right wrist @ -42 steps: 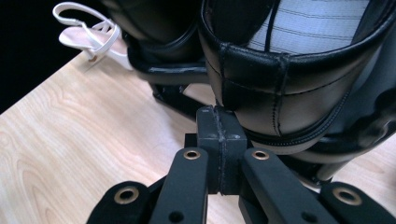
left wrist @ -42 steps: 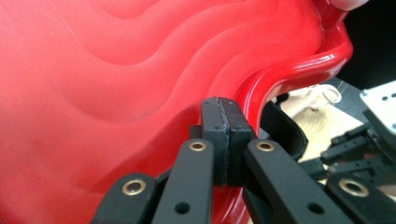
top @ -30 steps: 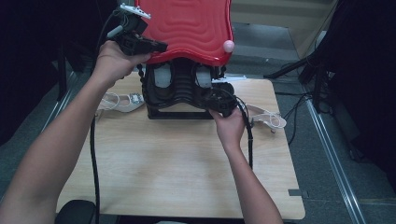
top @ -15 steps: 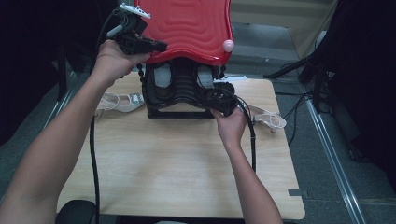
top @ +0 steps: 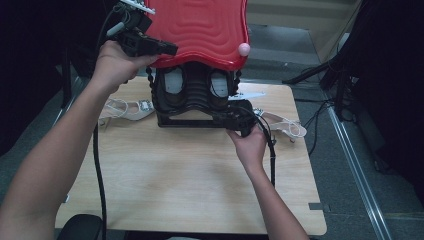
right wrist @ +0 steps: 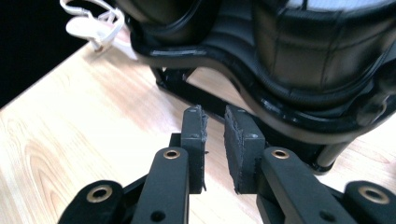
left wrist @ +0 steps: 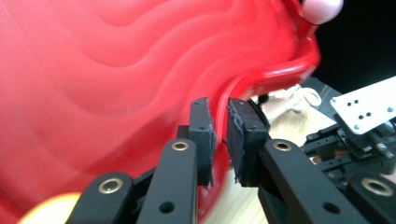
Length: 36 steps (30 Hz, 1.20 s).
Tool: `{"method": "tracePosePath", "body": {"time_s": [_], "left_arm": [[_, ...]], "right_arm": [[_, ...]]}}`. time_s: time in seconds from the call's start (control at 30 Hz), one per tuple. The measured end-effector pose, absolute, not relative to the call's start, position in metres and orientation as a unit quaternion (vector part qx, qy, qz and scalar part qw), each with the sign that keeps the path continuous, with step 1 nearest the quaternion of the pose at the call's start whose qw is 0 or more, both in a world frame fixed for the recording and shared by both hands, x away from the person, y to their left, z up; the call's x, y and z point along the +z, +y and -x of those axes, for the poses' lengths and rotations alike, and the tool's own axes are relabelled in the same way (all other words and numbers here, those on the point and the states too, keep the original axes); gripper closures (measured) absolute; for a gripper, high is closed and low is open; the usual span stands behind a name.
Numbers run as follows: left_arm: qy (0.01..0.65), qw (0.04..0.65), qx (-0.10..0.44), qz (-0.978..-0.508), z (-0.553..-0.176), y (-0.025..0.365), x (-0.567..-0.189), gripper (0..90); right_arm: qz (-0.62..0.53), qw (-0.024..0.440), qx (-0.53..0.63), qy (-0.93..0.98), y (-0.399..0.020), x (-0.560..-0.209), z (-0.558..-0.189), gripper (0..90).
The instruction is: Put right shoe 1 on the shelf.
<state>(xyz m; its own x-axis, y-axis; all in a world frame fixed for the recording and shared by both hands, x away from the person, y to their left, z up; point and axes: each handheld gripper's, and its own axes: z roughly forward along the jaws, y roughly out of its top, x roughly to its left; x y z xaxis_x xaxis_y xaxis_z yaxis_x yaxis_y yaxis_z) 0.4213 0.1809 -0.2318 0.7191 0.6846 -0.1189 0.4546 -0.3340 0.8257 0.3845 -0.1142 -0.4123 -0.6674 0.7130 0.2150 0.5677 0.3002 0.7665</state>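
A red lid (top: 200, 30) with a wavy surface and a pink knob (top: 244, 49) stands raised over a black machine base (top: 195, 95) at the table's far side. My left gripper (top: 169, 50) is at the lid's left rim. In the left gripper view the red lid (left wrist: 93, 70) runs down into the narrow gap of this gripper (left wrist: 219, 135), whose jaws have just been opening. My right gripper (top: 229, 115) is low at the base's front right corner. Its jaws (right wrist: 215, 140) have also just been opening, with bare wood between them and the base (right wrist: 303, 60) just beyond.
White strappy sandals lie on the wooden table (top: 190, 180), one left of the base (top: 125, 109) and one to its right (top: 282, 125). Black cables trail from both grippers. A metal rail (top: 350, 150) runs along the floor at the right.
The right hand has drawn a little back from the base toward the near side. The left hand and the raised lid have stayed where they were.
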Motion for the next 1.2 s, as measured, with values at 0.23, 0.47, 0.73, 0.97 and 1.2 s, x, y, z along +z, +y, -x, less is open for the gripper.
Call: {"method": "tracePosePath", "body": {"time_s": [0.23,0.47,0.73,0.97,1.2], "left_arm": [[0.346,0.468,0.107,-0.806,-0.395,0.183,-0.240,72.0],[0.339,0.469,0.095,-0.810,-0.376,0.186,-0.260,69.9],[0.337,0.465,0.078,-0.815,-0.364,0.188,-0.296,67.8],[0.345,0.461,0.064,-0.815,-0.362,0.191,-0.327,66.5],[0.348,0.453,0.059,-0.819,-0.360,0.194,-0.354,66.7]], "right_arm": [[-0.390,0.062,0.463,0.793,-0.120,-0.423,-0.372,69.7],[-0.408,0.037,0.460,0.788,-0.125,-0.435,-0.363,66.3],[-0.402,0.031,0.450,0.797,-0.130,-0.452,-0.352,72.2],[-0.388,0.019,0.448,0.805,-0.133,-0.463,-0.341,83.1],[-0.395,-0.005,0.449,0.802,-0.138,-0.476,-0.334,80.1]]}}
